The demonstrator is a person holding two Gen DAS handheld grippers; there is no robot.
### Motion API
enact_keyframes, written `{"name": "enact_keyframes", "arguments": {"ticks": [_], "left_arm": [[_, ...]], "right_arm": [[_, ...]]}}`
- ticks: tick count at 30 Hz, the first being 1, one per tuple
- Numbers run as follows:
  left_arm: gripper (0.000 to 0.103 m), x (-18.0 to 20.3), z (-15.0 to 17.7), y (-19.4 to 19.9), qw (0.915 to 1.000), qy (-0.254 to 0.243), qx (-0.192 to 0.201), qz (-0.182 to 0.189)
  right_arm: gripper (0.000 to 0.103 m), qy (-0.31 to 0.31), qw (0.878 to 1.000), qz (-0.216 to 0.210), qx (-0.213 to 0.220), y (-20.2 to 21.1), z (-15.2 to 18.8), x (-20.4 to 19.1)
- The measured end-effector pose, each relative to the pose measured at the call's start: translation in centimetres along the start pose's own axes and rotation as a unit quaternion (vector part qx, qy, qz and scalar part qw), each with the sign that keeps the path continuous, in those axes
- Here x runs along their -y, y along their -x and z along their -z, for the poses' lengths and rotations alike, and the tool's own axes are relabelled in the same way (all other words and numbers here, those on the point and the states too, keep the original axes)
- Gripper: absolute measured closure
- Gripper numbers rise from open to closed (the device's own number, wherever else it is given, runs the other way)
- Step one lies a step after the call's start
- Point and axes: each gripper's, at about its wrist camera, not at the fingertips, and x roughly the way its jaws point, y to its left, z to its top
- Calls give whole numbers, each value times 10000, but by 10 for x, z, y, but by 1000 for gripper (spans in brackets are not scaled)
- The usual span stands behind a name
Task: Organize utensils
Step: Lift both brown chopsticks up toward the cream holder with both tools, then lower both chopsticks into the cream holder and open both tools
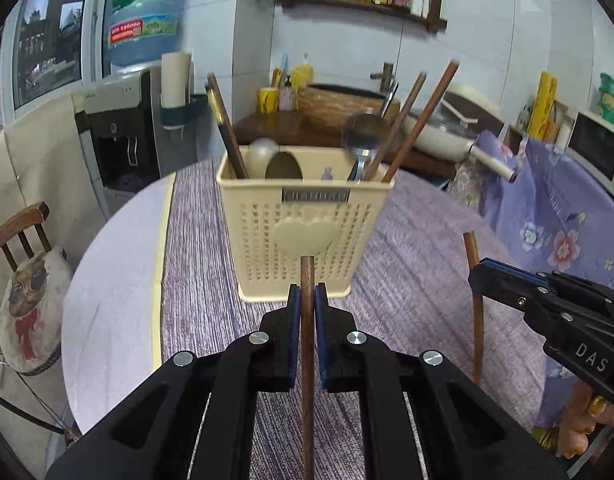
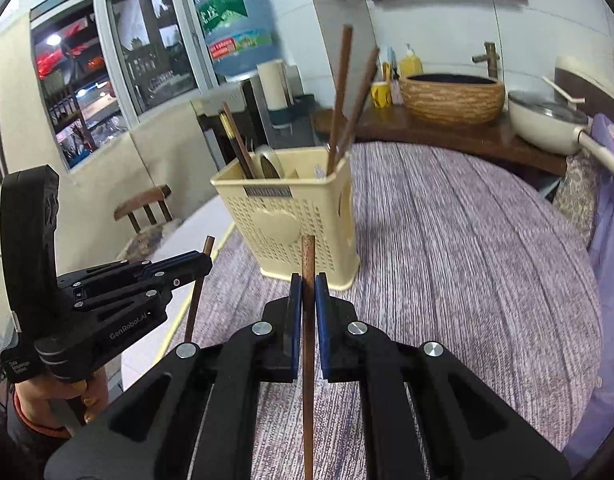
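Observation:
A cream perforated utensil holder stands on the purple cloth, holding chopsticks, a metal spoon and other spoons. It also shows in the right wrist view. My left gripper is shut on a brown wooden chopstick, held upright in front of the holder. My right gripper is shut on another brown chopstick, also upright, near the holder's front right. Each gripper shows in the other's view: the right gripper and the left gripper, each with its chopstick.
The round table has a pale bare strip on the left. A wooden chair with a cushion stands left. A water dispenser, a basket sink and a white pan stand behind.

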Motion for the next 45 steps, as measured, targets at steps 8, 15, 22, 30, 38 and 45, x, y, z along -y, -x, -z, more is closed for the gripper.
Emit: {"name": "enact_keyframes", "arguments": {"ticks": [8, 15, 22, 30, 38, 45], "left_arm": [[95, 0, -16, 35, 9989, 31, 447, 169], [95, -3, -17, 47, 9982, 44, 569, 199], [95, -7, -14, 52, 9978, 87, 611, 237], [95, -10, -25, 66, 9968, 58, 768, 207], [95, -11, -79, 95, 9923, -57, 1236, 106], [95, -16, -161, 120, 9832, 118, 1819, -99]], "right_arm": [[95, 64, 9995, -193, 229, 33, -16, -9], [95, 130, 9991, -312, 239, 44, -18, -12], [95, 142, 9990, -381, 201, 46, -18, -14], [95, 154, 9983, -504, 258, 53, -28, -20], [95, 254, 9960, -579, 623, 70, -83, -35], [95, 425, 9904, -280, 1284, 91, -162, -56]]}}
